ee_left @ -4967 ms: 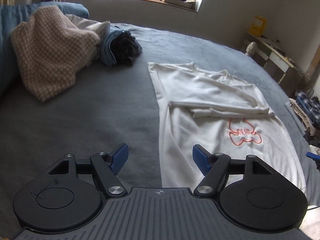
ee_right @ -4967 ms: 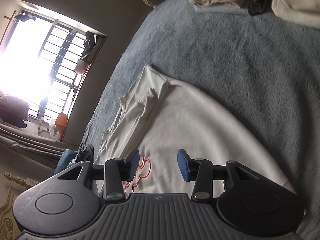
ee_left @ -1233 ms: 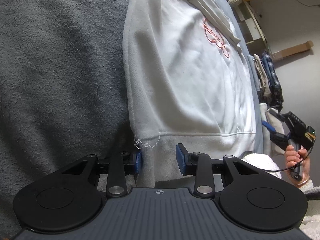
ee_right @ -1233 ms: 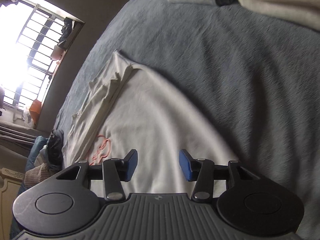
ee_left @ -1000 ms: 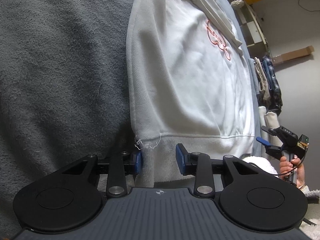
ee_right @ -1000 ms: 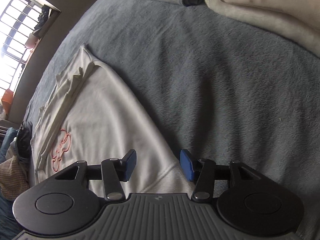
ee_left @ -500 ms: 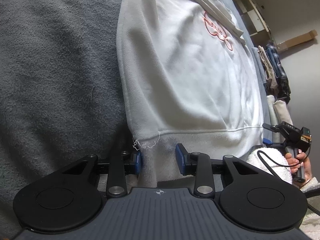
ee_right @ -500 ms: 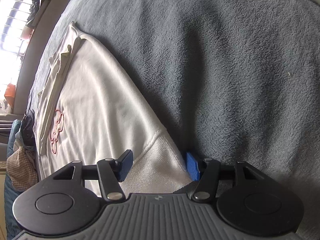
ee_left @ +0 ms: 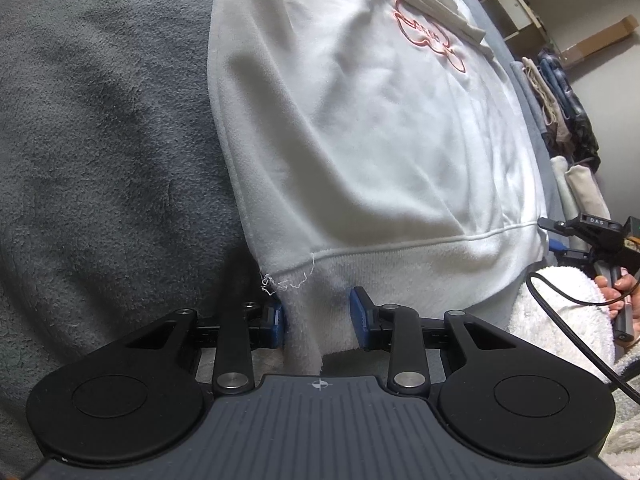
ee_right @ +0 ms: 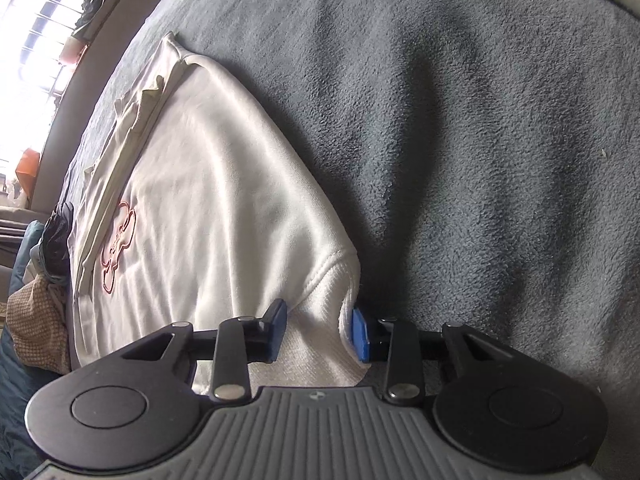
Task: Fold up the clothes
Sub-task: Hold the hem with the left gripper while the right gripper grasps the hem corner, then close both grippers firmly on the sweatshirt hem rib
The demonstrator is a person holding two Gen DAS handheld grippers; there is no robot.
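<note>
The left gripper [ee_left: 318, 318] has the near left corner of the white sweatshirt [ee_left: 372, 128] between its blue pads [ee_left: 276, 326]; the ribbed hem bunches up between them and a fold of it hangs down toward the camera, so the jaws stand narrow and pinch the cloth. A loose white thread [ee_left: 288, 280] trails from the seam just above the left pad. The right gripper [ee_right: 320, 330] sits at the other near corner of the same hem. Its jaws have just been closing, and the ribbed corner [ee_right: 320, 312] lies between the pads, touching the right one; I cannot tell whether the left pad presses on it.

From the left wrist view the right gripper shows at the far right edge, held by a hand [ee_left: 618, 294] with a black cable [ee_left: 560, 296] looping from it.

The sweatshirt lies flat on a grey fleece blanket [ee_right: 480, 160], with a red outline print [ee_right: 118, 246] on its chest and its sleeves folded across the far part. Beyond it, on the left in the right wrist view, a checked cloth [ee_right: 36, 320] and dark garments [ee_right: 56, 248] are heaped. A barred window [ee_right: 48, 28] glows at the far left. In the left wrist view, folded clothes [ee_left: 560, 100] are stacked at the far right.
</note>
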